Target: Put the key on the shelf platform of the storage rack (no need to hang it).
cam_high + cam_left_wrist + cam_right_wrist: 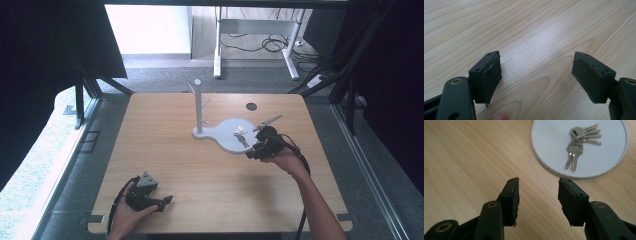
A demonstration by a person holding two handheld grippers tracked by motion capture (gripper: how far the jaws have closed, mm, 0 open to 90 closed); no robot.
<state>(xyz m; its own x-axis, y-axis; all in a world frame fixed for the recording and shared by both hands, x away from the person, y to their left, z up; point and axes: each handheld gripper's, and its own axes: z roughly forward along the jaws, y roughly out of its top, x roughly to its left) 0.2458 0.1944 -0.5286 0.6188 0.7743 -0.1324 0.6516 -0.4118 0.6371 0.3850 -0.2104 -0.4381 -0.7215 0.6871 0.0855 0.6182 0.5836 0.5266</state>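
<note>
A bunch of silver keys (241,135) (579,144) lies on the round white dish (227,141) (549,150) of a white stand. The stand's upright post (198,105) with short pegs rises at the dish's left end. My right gripper (256,151) (538,200) hovers just off the dish's near right rim, open, with nothing between its jaws. My left gripper (165,202) (536,77) rests near the table's front left edge, open wide over bare wood.
The wooden table (175,150) has a dark round hole (251,106) at the back right. A fingertip (500,116) shows at the bottom of the left gripper view. Beyond the table stand a desk frame (255,45) and floor cables.
</note>
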